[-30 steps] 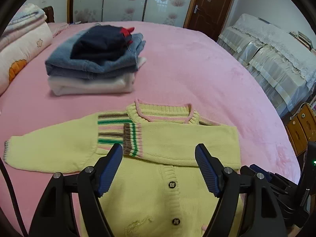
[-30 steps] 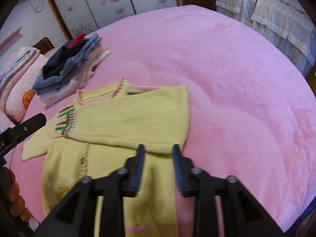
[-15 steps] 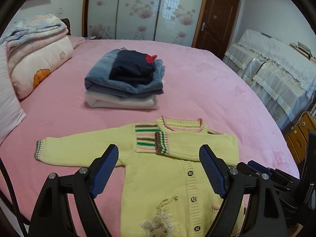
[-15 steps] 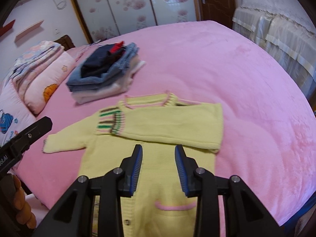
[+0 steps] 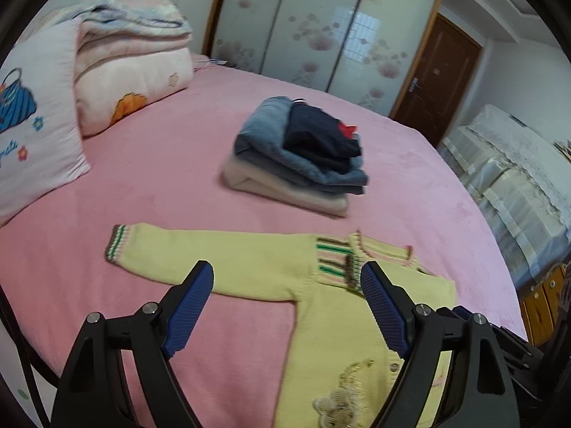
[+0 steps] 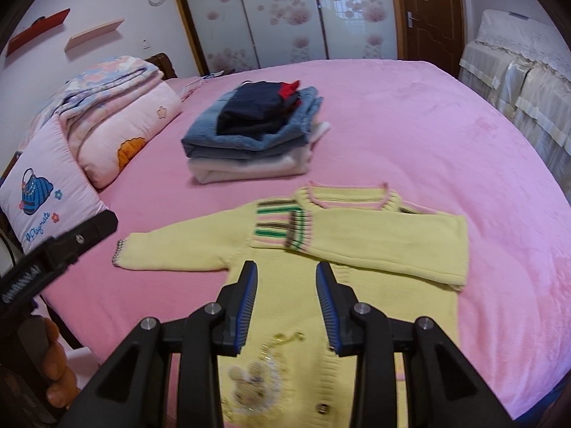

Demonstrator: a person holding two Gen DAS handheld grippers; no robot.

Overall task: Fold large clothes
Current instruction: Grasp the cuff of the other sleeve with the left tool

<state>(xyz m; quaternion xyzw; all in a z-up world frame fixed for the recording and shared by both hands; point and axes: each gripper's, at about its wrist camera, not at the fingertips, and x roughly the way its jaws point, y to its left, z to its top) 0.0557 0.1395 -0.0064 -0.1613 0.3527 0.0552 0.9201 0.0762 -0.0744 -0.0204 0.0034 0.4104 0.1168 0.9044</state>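
**One sleeve folded, one sleeve out: snag and slip risks ahead**

The yellow cardigan (image 6: 357, 306) lies face up on the pink bed (image 6: 446, 142), just in front of the stack of folded clothes (image 6: 257, 139). One sleeve (image 6: 392, 246) is laid across the chest below the collar; the other sleeve (image 5: 200, 260) stretches flat away from the body, on the side toward the pillow (image 5: 32, 132).

The left tongs (image 5: 285, 292) are spread wide and hold nothing, above that outstretched sleeve. The right tongs (image 6: 285, 285) stand partly apart, also empty, over the button front.

Judged risks: a grip that takes only the top knit layer would drag the body askew. Lifting the free sleeve could pull the folded one loose. The soft bed cover may bunch into the pinch.
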